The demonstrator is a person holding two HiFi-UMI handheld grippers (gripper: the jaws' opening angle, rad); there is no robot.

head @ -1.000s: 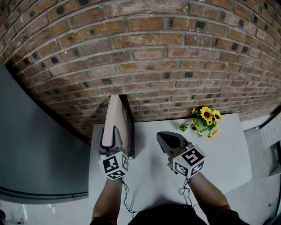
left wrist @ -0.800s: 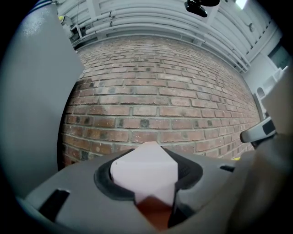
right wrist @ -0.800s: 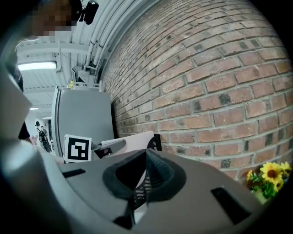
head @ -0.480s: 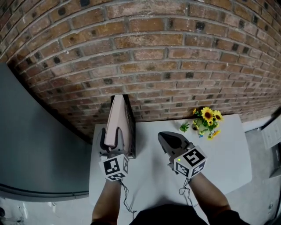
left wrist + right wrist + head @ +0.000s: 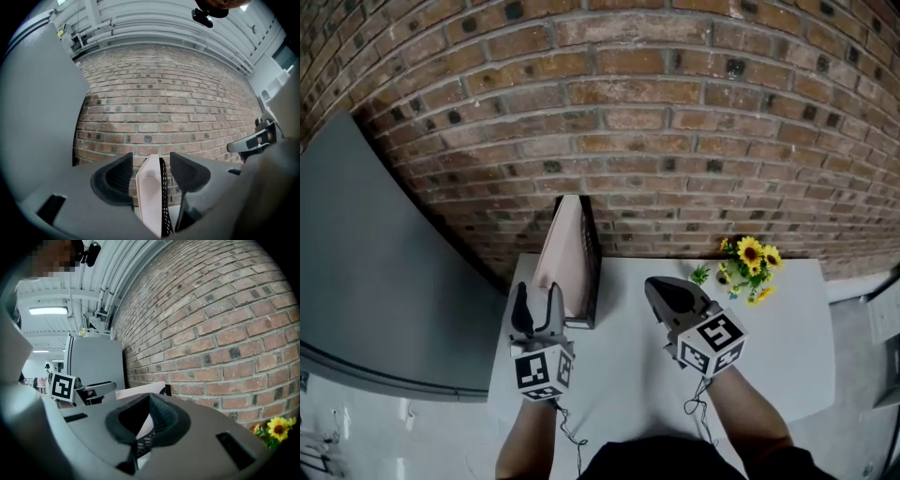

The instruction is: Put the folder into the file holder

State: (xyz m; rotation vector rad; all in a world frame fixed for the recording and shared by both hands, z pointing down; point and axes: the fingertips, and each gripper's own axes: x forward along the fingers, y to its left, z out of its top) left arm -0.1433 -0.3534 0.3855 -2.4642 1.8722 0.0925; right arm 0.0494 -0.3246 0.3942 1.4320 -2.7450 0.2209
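Our left gripper (image 5: 151,165) has its jaws apart; they have just been opening, and neither pad presses on anything. In the gap between them we see the pink folder (image 5: 149,201) standing upright on its edge, with the black mesh wall of the file holder (image 5: 163,206) tight against its right side. Behind both rises a brick wall (image 5: 164,103), and a plain grey panel (image 5: 37,108) fills the left. At the right edge a grey pointed shape (image 5: 251,140) juts in, perhaps the other gripper.

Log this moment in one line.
folder in file holder | left hand-held gripper: jaws just opening, not gripping folder | right hand-held gripper: shut, empty
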